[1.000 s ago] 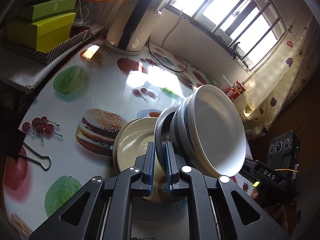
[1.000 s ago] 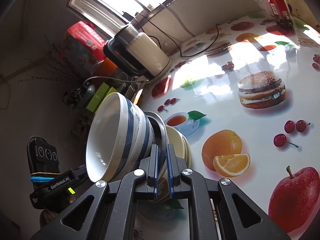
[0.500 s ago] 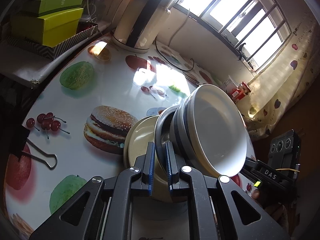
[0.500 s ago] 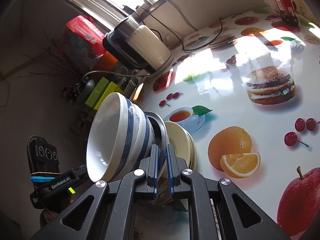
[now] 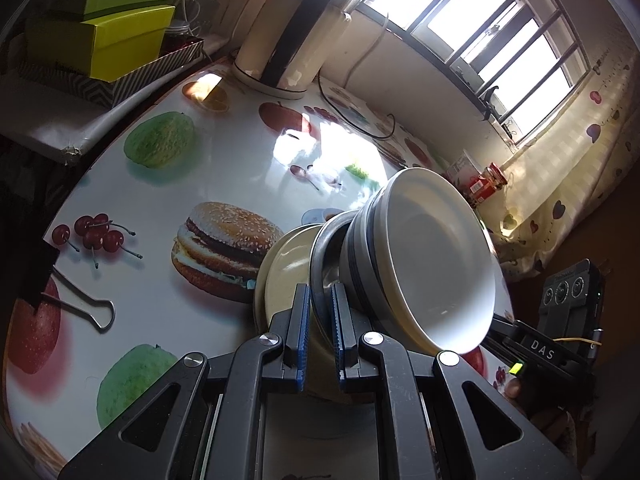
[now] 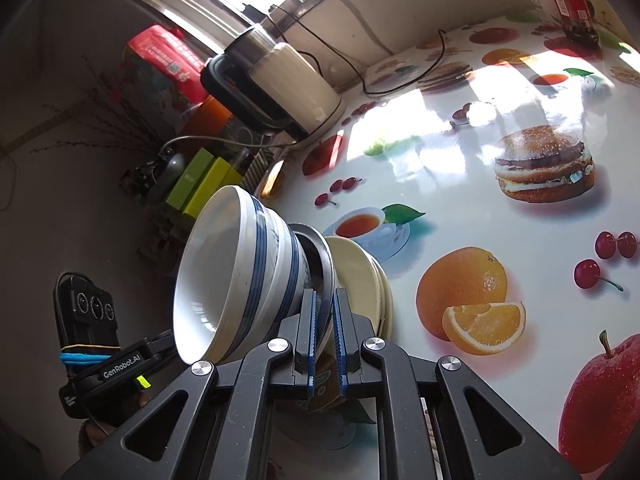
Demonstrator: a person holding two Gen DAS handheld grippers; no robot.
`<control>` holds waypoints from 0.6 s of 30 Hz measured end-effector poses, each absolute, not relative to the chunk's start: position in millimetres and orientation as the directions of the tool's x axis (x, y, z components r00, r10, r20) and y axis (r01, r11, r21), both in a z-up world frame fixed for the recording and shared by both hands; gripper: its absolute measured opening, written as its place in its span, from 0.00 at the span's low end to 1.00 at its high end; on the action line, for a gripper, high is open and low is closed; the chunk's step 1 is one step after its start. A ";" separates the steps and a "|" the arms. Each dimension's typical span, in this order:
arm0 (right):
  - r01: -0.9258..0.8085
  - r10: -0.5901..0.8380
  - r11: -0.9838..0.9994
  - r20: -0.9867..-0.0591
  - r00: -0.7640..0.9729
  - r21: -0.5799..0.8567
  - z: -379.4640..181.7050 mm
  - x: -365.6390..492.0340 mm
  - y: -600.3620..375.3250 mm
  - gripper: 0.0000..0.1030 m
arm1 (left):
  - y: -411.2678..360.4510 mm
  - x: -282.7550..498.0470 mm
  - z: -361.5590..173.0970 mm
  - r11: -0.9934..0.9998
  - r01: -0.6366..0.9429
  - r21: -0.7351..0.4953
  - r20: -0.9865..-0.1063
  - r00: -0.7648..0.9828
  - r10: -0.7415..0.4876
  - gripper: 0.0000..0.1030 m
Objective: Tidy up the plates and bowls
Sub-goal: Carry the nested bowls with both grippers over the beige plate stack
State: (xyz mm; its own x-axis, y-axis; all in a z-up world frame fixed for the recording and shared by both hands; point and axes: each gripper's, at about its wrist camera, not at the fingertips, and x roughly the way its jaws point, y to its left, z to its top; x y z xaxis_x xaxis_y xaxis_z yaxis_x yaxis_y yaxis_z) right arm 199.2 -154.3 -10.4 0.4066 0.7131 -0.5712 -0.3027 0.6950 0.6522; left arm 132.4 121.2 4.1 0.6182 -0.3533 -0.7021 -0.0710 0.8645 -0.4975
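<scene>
A stack of dishes hangs tilted over the fruit-print table (image 5: pixel 224 168). It holds white bowls with blue stripes (image 5: pixel 432 272) (image 6: pixel 208 280), a steel dish (image 5: pixel 326 252) (image 6: pixel 320 256) and cream plates (image 5: pixel 288 264) (image 6: pixel 356 276). My left gripper (image 5: pixel 320 320) is shut on the steel dish's rim from one side. My right gripper (image 6: pixel 325 332) is shut on the same rim from the opposite side. Each view shows the other gripper's black camera housing beyond the bowls. The grip points below the rim are hidden by the fingers.
A white and black kettle (image 5: pixel 292 32) (image 6: pixel 280 80) stands at the table's back with its cable (image 5: pixel 360 120) trailing. Green boxes (image 5: pixel 100 40) sit on a side shelf. A binder clip (image 5: pixel 76 304) lies near the table edge. A red jar (image 5: pixel 490 180) stands by the window.
The table print has slid slightly across both views. The stack sits the same way between both pairs of pads.
</scene>
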 end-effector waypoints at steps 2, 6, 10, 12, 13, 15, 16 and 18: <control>-0.300 0.711 0.697 -0.575 0.405 0.651 -12.0 199.8 -154.2 0.09 | 121.1 132.4 2.5 0.864 -0.075 -0.498 -0.705 0.615 -0.353 0.09; -0.294 0.711 0.697 -0.578 0.400 0.654 -16.1 200.1 -154.8 0.09 | 121.4 132.2 0.2 0.862 -0.079 -0.501 -0.707 0.612 -0.355 0.09; -0.299 0.711 0.698 -0.578 0.401 0.651 -15.4 200.3 -154.1 0.09 | 120.9 132.4 -0.8 0.863 -0.083 -0.499 -0.709 0.612 -0.351 0.09; -0.298 0.711 0.697 -0.577 0.401 0.652 -14.9 200.2 -153.8 0.09 | 121.6 133.0 -1.5 0.860 -0.085 -0.503 -0.709 0.610 -0.354 0.09; -0.297 0.712 0.696 -0.576 0.401 0.653 -14.7 200.2 -153.6 0.09 | 121.5 133.1 -1.3 0.860 -0.085 -0.504 -0.708 0.611 -0.354 0.09; -0.298 0.711 0.698 -0.578 0.401 0.652 -14.8 200.4 -153.9 0.10 | 121.7 133.4 -1.3 0.861 -0.084 -0.502 -0.708 0.611 -0.353 0.09; -0.297 0.712 0.696 -0.577 0.400 0.653 -14.8 200.3 -153.9 0.10 | 121.6 133.5 -1.4 0.861 -0.084 -0.502 -0.708 0.611 -0.354 0.09; -0.298 0.712 0.696 -0.577 0.400 0.653 -14.7 200.3 -153.9 0.10 | 121.4 133.3 -1.4 0.860 -0.086 -0.503 -0.709 0.610 -0.354 0.09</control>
